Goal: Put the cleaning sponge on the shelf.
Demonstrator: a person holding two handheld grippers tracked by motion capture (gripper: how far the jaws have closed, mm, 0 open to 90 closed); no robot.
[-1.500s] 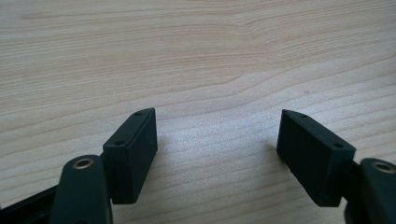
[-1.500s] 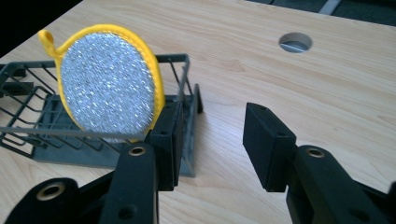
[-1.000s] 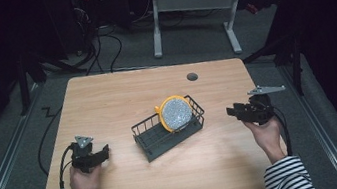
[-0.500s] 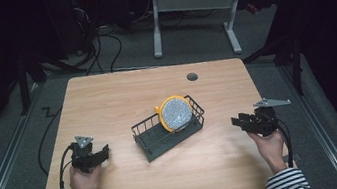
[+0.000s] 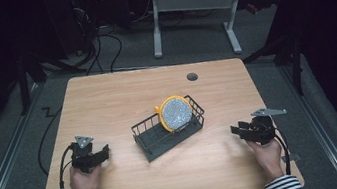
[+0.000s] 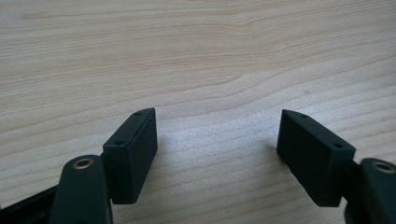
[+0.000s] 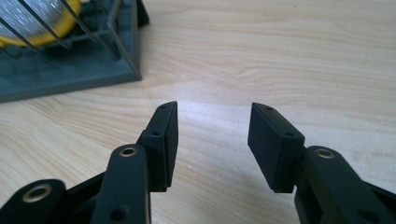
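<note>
High view: the yellow-rimmed plate [image 5: 176, 113] stands on edge, leaning in the right end of the black wire rack [image 5: 150, 136] at mid-table. The right gripper [image 5: 238, 130] rests on the table [image 5: 120, 91] to the rack's right — its jaws have just been opening, with nothing between them, only bare wood. In the right gripper view the rack's corner [image 7: 70, 70] sits just ahead. The left gripper [image 5: 106, 151], well apart on the rack's left, has its jaws spread wide and empty.

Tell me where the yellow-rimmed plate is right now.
In the high view, the yellow-rimmed plate stands on edge in the right end of the black wire rack at mid-table, between the left gripper and the right gripper.
</note>
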